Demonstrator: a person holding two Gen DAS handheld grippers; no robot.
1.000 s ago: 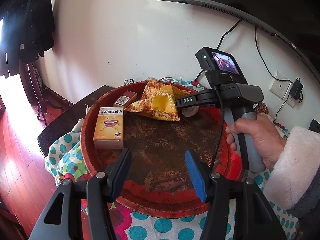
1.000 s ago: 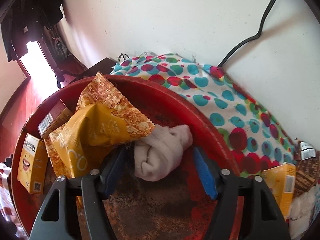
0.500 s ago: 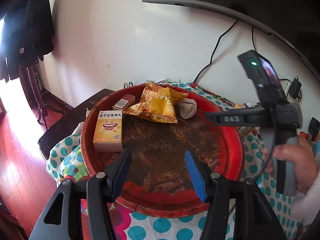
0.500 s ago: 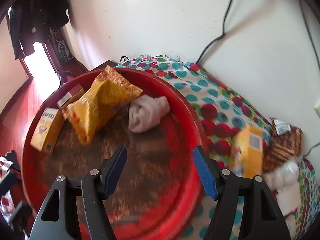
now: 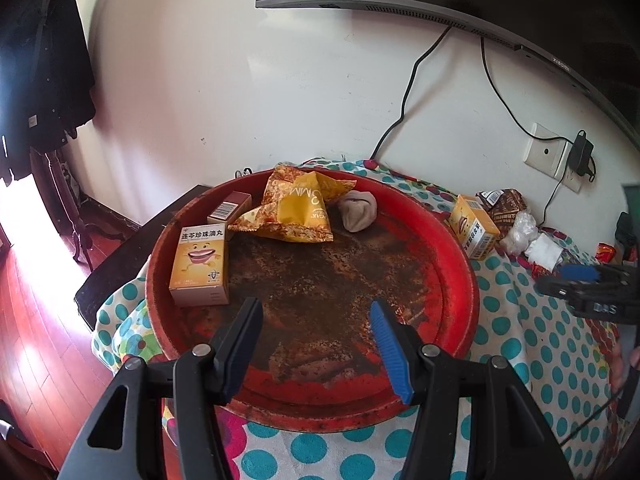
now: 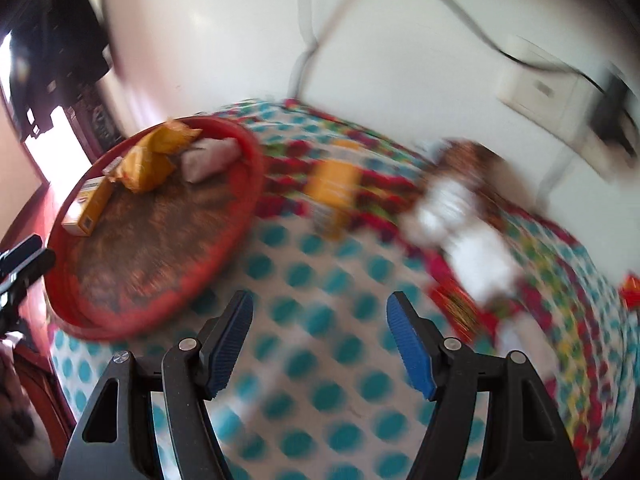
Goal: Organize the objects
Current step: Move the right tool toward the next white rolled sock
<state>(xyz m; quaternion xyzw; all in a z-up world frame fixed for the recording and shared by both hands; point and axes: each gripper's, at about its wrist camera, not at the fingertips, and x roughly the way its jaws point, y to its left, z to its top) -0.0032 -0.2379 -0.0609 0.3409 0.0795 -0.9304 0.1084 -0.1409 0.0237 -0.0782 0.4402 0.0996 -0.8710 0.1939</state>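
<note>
A round red tray (image 5: 452, 240) (image 6: 240, 216) holds a yellow medicine box (image 5: 200, 266), a small brown box (image 5: 230, 208), a yellow snack bag (image 5: 298, 208) and a rolled grey sock (image 5: 358, 210). A second yellow box (image 5: 474, 228) (image 6: 334, 188) lies on the cloth right of the tray, beside a brown wrapper (image 5: 506, 204) and white packets (image 5: 524, 232). My left gripper (image 5: 316, 338) is open and empty over the tray's near part. My right gripper (image 6: 320, 340) is open and empty over the dotted cloth, right of the tray; it shows at the right edge of the left wrist view (image 5: 580, 280).
The polka-dot cloth (image 5: 520, 340) covers the table. A wall with cables, a socket plate (image 5: 548, 154) and a plugged adapter stands close behind. A monitor's lower edge (image 5: 440, 8) hangs above. A dark side table (image 5: 116, 264) and wooden floor lie to the left.
My right gripper has let go of the sock in the tray and pulled back to the right, off the tray and over the cloth. The left gripper has barely moved.
</note>
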